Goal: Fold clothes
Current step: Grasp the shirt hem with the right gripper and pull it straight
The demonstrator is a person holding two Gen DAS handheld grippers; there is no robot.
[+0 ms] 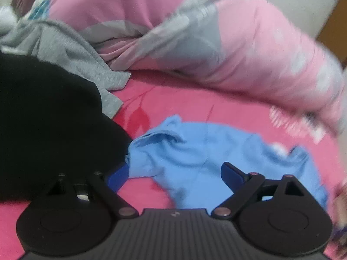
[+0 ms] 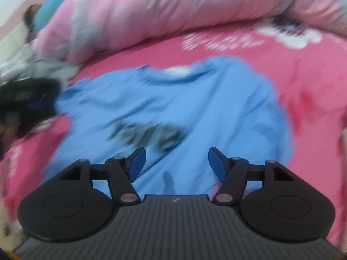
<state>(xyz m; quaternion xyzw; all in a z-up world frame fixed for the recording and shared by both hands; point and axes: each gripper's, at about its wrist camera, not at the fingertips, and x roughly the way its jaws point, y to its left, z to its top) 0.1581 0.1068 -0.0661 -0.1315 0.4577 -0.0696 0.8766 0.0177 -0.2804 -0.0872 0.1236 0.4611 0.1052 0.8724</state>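
Pink bedsheet (image 1: 173,99) is bearing a rumpled blue shirt (image 2: 173,108); left gripper (image 1: 175,173) and right gripper (image 2: 176,162) are hovering wide apart, gripping nothing, best pinching opposite edges.

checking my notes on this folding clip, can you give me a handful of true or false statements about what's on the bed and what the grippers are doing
1. The light blue t-shirt lies on a pink bedsheet. True.
2. The right gripper is clamped on the shirt's collar. False: its jaws stand apart over the shirt and pinch nothing.
3. A black garment lies left of the shirt in the left wrist view. True.
4. The left gripper is shut. False: its jaws are wide open above the shirt's edge.
5. The grey garment lies on top of the blue shirt. False: it lies apart, beyond the black garment, by the pink and grey duvet.
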